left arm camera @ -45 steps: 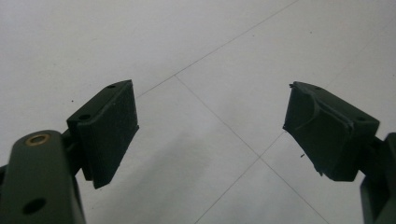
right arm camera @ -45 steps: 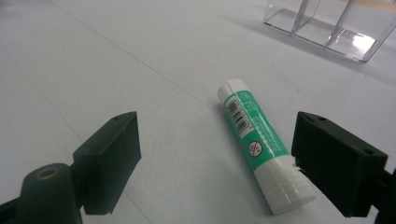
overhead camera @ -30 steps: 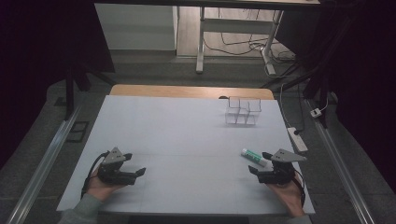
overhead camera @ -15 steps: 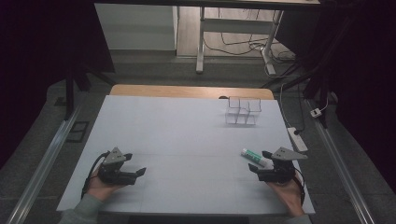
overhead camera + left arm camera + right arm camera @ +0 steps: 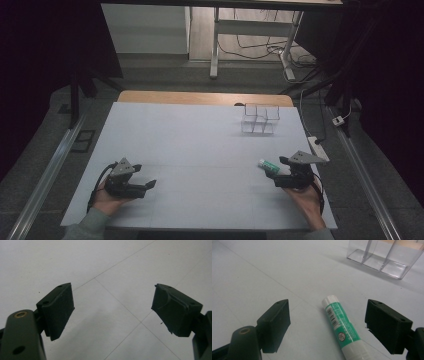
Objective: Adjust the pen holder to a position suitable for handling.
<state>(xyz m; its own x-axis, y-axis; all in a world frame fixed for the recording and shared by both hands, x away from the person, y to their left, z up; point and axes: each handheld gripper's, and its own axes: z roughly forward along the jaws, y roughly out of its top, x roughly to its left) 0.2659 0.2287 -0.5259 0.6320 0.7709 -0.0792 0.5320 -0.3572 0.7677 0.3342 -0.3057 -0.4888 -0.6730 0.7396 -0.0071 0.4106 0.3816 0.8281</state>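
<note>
The green-and-white glue stick [image 5: 341,328] lies flat on the pale grey table [image 5: 200,145], near its right front edge, and the right gripper [image 5: 327,325] sits directly over it with its jaws spread wide, one on each side of the tube and neither touching it. In the right gripper view the stick's long axis runs roughly away from the camera, tilted a little to the left, with one white end pointing toward the far side of the table and the other white end toward the gripper's body; which end is the cap is hard to tell from here. That axis lies nearly along the jaws rather than across them, so closing should pinch the tube across its width, provided the gripper drops low enough first. In the high view the stick [image 5: 268,165] shows just left of the right gripper [image 5: 284,170]. The clear compartmented organizer [image 5: 260,119] stands well apart, farther back on the same right side. The left gripper [image 5: 145,186] rests near the table's left front, jaws likewise apart with bare tabletop between them, well away from the stick, so the right hand [image 5: 305,200] is plainly the nearer one.
</note>
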